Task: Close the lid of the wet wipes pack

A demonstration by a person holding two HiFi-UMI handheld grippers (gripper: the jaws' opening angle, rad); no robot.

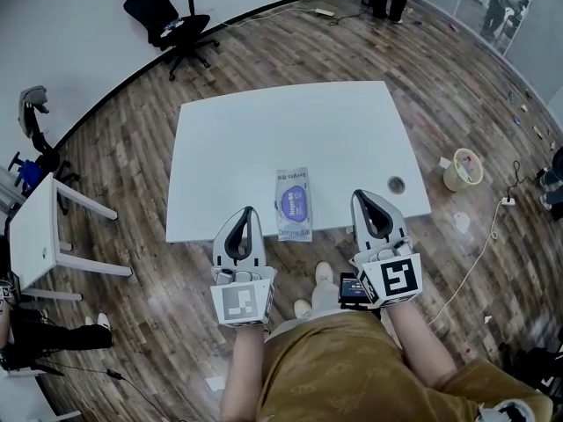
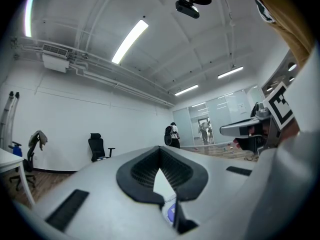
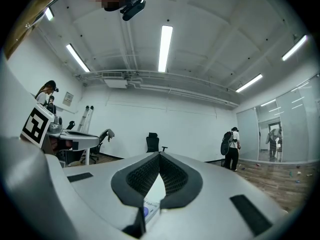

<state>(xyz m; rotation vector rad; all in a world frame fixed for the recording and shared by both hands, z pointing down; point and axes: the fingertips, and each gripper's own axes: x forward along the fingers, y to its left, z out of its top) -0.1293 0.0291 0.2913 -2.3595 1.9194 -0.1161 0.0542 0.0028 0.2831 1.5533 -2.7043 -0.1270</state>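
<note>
The wet wipes pack [image 1: 294, 204] lies flat on the white table [image 1: 264, 139], in the lower middle of the head view and close to the table's near edge. Its long side points away from the person. A blue-purple oval sits at the middle of the pack; whether the lid is up or down I cannot tell from here.

The left gripper [image 1: 247, 210] is at the lower left of the pack and the right gripper [image 1: 361, 194] at the lower right. Both hover by the near edge and neither touches the pack. In each gripper view the two jaws meet at their tips and nothing is between them, so both are clenched and empty. Through the small gap behind the tips a corner of the pack is visible.

A round hole [image 1: 396, 183] is in the table at the right. On the wooden floor, a black office chair [image 1: 171, 20] stands in the upper left and a pale bucket [image 1: 464, 169] at the right.
</note>
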